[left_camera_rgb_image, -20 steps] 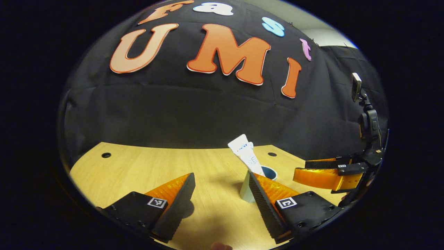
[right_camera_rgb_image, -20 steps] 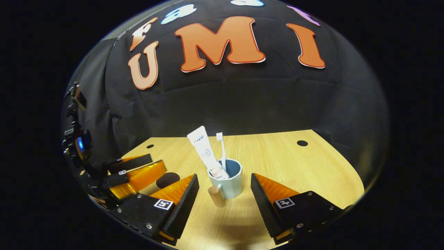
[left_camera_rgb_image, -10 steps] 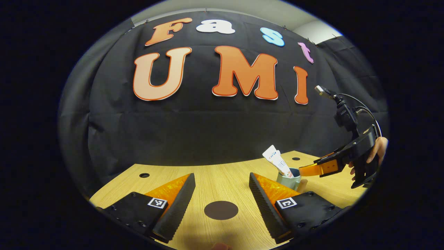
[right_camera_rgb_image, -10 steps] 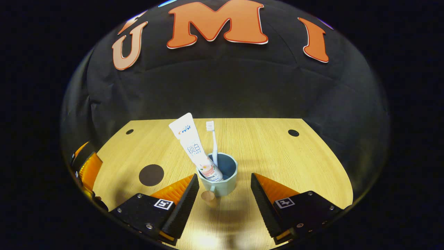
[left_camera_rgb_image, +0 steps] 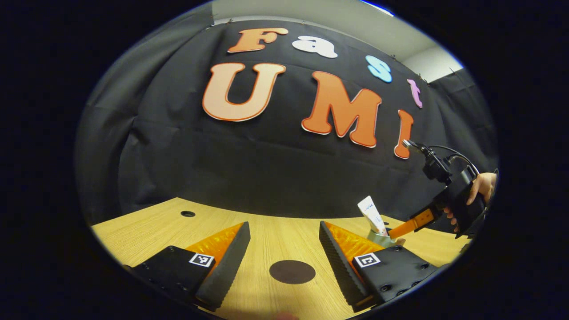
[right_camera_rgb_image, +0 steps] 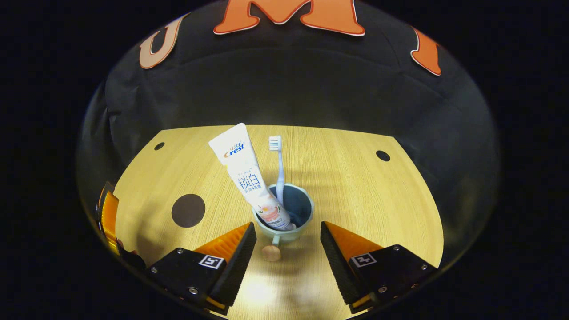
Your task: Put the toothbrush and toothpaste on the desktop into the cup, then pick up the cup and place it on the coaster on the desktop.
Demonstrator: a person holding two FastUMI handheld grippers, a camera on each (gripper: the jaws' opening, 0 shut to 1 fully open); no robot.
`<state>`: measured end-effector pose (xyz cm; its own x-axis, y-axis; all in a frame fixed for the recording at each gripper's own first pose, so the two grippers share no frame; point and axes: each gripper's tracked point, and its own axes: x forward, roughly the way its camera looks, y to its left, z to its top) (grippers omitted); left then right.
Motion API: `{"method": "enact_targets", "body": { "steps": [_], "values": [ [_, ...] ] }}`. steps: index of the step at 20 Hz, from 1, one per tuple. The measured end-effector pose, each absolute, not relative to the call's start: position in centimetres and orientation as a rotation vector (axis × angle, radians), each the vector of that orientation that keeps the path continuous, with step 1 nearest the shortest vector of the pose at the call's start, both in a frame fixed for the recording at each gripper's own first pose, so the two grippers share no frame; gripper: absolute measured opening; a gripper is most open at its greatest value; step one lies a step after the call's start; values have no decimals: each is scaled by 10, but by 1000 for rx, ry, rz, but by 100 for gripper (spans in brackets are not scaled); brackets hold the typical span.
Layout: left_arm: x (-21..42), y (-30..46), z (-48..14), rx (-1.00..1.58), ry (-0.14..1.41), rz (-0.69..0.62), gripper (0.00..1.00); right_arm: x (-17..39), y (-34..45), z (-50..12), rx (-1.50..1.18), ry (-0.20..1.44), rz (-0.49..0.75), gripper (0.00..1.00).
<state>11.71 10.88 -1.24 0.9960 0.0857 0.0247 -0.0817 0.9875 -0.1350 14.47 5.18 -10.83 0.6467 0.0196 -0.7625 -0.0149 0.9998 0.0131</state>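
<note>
Black cloth closed off the back of the booth, and in front of it lay the pale wooden worktop (right_camera_rgb_image: 355,191) we were working on. Our cup (right_camera_rgb_image: 284,213) stood on it with the toothpaste (right_camera_rgb_image: 249,178) leaning left against the rim and the toothbrush (right_camera_rgb_image: 279,173) upright inside. The round dark coaster (right_camera_rgb_image: 188,210) lay well apart to the cup's left, bare.

We judged the lift to be the risky part. The tall tube made the load top-heavy, so a tilted or jerky pickup could tip the cup or throw the tube out. A squeeze on the rounded wall could also slip, and the small wooden handle (right_camera_rgb_image: 271,252) pointed toward us, where a finger might knock it.

Our right gripper (right_camera_rgb_image: 288,249) hovered above the cup, angled down, jaws apart to either side of it without touching. Our left gripper (left_camera_rgb_image: 284,246) hung low over the coaster (left_camera_rgb_image: 292,272), jaws apart and empty. In the left gripper view, a hand (left_camera_rgb_image: 482,186) held the right gripper (left_camera_rgb_image: 418,221) tilted down at the cup (left_camera_rgb_image: 381,238).
</note>
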Motion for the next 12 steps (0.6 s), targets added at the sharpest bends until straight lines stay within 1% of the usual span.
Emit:
{"method": "enact_targets", "body": {
  "steps": [2, 5, 9, 10, 12],
  "values": [
    [114, 115, -11, -130, -38, 106, 99, 142, 53, -118, 38, 926, 9, 86],
    [110, 114, -8, -142, -43, 100, 99, 139, 51, -132, 69, 1008, -3, 82],
    [110, 114, -12, -144, -33, 97, 99, 139, 53, -146, 44, 1062, -4, 81],
    [110, 113, -12, -146, -34, 98, 99, 140, 55, -147, 33, 1063, -2, 75],
    [110, 114, -12, -149, -35, 98, 99, 141, 59, -151, 0, 1067, 5, 73]
  ]
}}
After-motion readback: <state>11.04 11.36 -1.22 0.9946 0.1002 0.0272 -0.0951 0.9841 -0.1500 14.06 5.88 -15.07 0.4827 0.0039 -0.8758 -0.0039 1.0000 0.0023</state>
